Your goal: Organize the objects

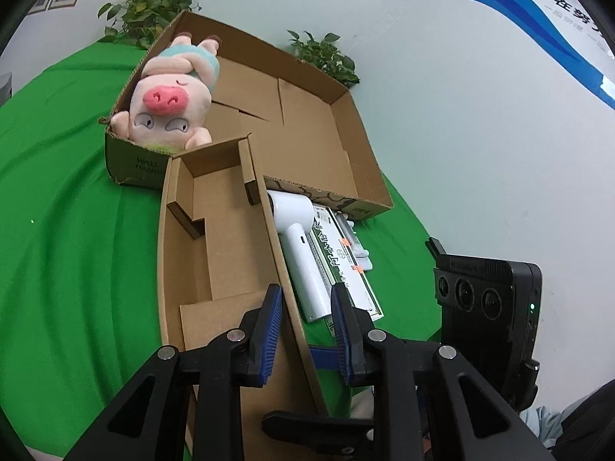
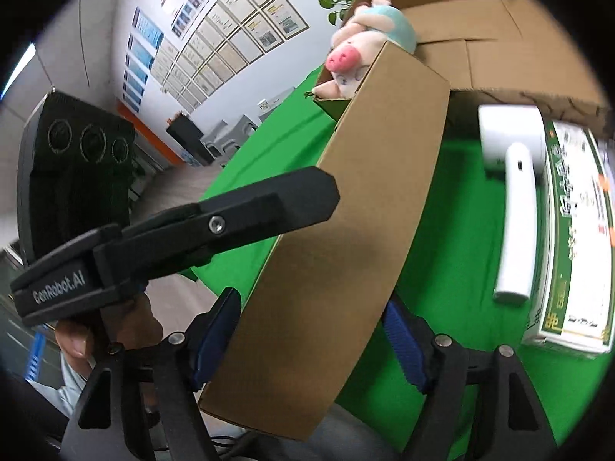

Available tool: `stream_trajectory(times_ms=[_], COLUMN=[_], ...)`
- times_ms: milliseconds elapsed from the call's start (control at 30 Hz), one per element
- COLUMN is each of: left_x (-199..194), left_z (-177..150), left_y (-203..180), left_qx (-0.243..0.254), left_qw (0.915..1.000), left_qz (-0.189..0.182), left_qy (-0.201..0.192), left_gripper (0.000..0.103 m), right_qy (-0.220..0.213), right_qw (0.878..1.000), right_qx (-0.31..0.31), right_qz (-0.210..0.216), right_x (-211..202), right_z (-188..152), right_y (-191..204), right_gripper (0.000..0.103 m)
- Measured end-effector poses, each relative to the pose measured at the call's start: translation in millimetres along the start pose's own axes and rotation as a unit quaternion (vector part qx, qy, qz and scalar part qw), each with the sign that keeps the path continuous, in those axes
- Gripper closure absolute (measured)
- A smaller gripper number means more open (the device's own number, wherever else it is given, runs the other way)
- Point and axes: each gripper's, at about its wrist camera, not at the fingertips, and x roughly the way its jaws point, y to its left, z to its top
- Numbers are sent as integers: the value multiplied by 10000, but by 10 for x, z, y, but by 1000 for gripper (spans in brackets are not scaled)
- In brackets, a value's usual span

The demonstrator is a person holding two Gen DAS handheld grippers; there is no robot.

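Note:
A small open cardboard box [image 1: 226,230] lies on the green cloth, empty inside. My left gripper [image 1: 307,307] is open, its jaws straddling the box's right wall near the front end. In the right wrist view the same box [image 2: 365,192] shows its outer side wall, and my right gripper [image 2: 311,330] is open around its near end, a finger on either side. A white hair dryer [image 1: 300,253] and a green-and-white flat box [image 1: 346,265] lie just right of the small box. A pink plush pig [image 1: 169,100] lies in the large cardboard box [image 1: 307,123] behind.
The green cloth [image 1: 69,211] covers the table. Potted plants [image 1: 146,4] stand behind the large box by the white wall. The other gripper's black body [image 1: 488,307] is at the right; the left gripper's body [image 2: 192,223] crosses the right wrist view.

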Motion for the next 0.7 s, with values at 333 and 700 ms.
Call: stream_trajectory(times_ms=[333,700], left_x=[-182,52], left_z=[150,225], left_y=[9,82], left_qx=[315,526], left_qw=[9931,9862], left_qz=[958,1505], left_qy=[-602,-441], left_gripper=[35,32], right_qy=[-893,-1728], right_qw=[9896,9457], right_qx=[37,-556], right_qz=[-1128,-2695], right_x=[-425,-572], right_z=[98,205], right_y=[-129,-30], right_gripper=[10,0])
